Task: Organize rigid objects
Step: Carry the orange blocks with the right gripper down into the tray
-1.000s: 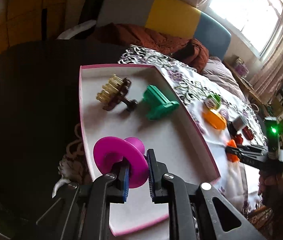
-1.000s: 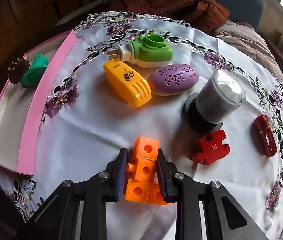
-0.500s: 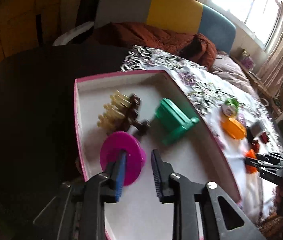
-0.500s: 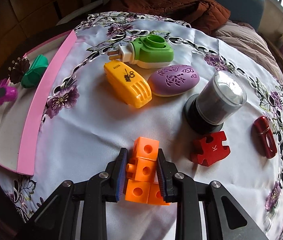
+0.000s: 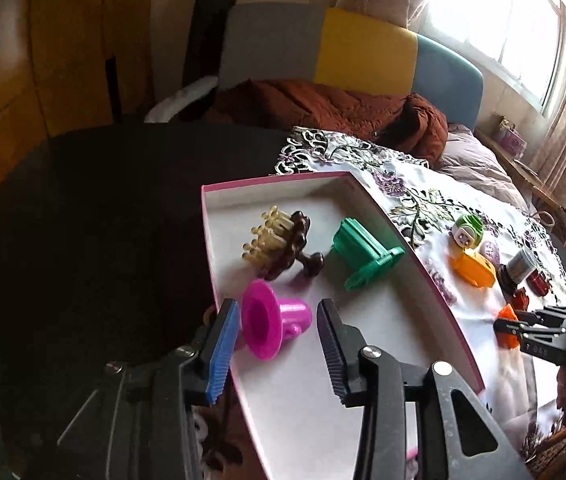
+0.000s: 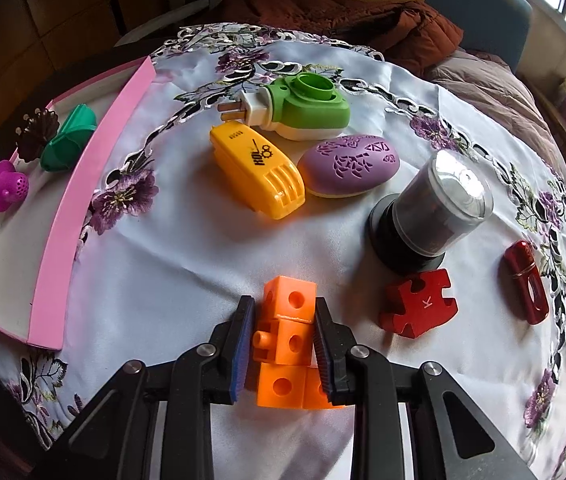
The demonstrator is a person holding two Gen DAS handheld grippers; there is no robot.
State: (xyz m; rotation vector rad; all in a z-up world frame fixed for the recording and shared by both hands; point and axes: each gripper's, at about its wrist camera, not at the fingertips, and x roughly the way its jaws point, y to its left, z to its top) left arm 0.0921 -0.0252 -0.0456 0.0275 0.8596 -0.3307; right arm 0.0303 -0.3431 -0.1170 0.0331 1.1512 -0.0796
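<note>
Opening its jaws, the left tool (image 5: 279,330) lets go of the magenta funnel-shaped piece (image 5: 273,322), which lies on its side on the tray floor between the two pads, touching neither as far as I can see. This piece is inside the pink tray (image 5: 423,276), near its front-left wall; a little farther in the tray lie the brown comb-like piece (image 5: 283,242) and the green piece (image 5: 363,254). The right tool (image 6: 281,342) is closed tightly on the orange block cluster (image 6: 287,332), which I judge rests on the cloth-covered bench (image 6: 171,264). So the placing step on the left is ending and the pick on the right is in hand. Next, the orange cluster needs lifting over the tray wall to a free spot. Farther on the bench wait the red puzzle piece (image 6: 419,304), the yellow case (image 6: 257,172) and the green plug (image 6: 303,106).
</note>
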